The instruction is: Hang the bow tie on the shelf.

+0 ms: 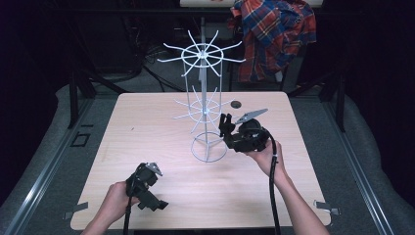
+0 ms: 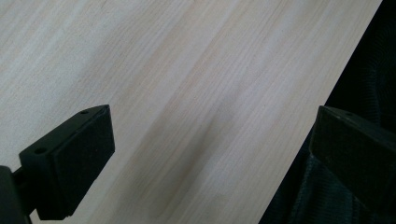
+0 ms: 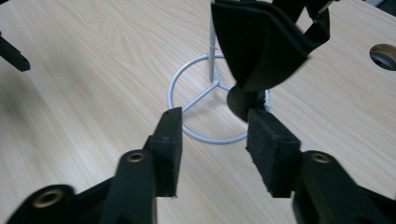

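Black left gripper [image 1: 159, 203], black right gripper [image 1: 225, 123] (grey three-cornered plates on top), trailing black cables

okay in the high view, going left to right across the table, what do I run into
Left gripper near the front edge → white wire rack standing mid-table → right gripper, jaws open beside the rack's lower hooks → small dark hole in the table, farther back.

Black item [image 3: 261, 44] hanging on rack [image 3: 205, 100]: top cut off by frame edge, type unclear. Rack post hidden behind it. Table hole [image 3: 385, 55] clipped at right edge. Right pad [image 2: 357, 154] of left gripper [image 2: 205, 158] cropped by edge. Shirt [image 1: 274, 36] top cut off.
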`<action>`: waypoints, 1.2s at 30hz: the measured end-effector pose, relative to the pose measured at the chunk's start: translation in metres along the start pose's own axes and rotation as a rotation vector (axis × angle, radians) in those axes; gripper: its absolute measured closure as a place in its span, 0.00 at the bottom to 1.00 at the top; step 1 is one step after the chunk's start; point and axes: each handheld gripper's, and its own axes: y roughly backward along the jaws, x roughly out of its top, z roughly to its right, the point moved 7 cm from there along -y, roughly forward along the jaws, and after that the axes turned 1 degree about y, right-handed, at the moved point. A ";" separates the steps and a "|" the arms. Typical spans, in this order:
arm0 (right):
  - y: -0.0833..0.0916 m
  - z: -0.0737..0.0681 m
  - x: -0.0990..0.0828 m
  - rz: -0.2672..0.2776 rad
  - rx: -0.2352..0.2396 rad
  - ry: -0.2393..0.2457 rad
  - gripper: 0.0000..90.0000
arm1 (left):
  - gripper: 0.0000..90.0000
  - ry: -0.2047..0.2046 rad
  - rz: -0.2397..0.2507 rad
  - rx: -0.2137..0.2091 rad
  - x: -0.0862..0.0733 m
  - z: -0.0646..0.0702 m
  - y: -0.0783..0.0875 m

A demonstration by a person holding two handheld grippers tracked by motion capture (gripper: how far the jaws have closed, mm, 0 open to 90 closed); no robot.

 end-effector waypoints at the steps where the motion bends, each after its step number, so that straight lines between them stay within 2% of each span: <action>1: 0.002 -0.001 0.000 0.003 0.002 -0.005 0.57 | 0.00 0.000 -0.001 0.000 0.000 0.000 0.000; 6: 0.010 -0.005 0.001 0.005 0.018 -0.013 0.43 | 0.00 -0.001 -0.003 0.000 0.000 0.000 0.000; 10: 0.017 -0.006 0.000 0.004 0.023 -0.009 0.34 | 0.00 0.001 -0.002 -0.001 0.000 0.000 0.000; 19: 0.032 -0.006 -0.015 -0.017 0.037 -0.005 0.21 | 0.00 0.002 -0.002 0.000 0.000 -0.001 0.000; 27: 0.045 -0.005 -0.035 -0.031 0.001 -0.004 0.17 | 0.00 0.001 -0.002 0.001 0.000 0.000 0.001; 33: 0.048 -0.009 -0.056 -0.052 0.016 -0.007 0.16 | 0.00 0.000 -0.004 0.001 -0.001 0.000 0.001; 36: 0.046 -0.011 -0.072 -0.098 0.014 0.000 0.16 | 0.00 -0.002 -0.003 0.003 0.000 0.000 0.001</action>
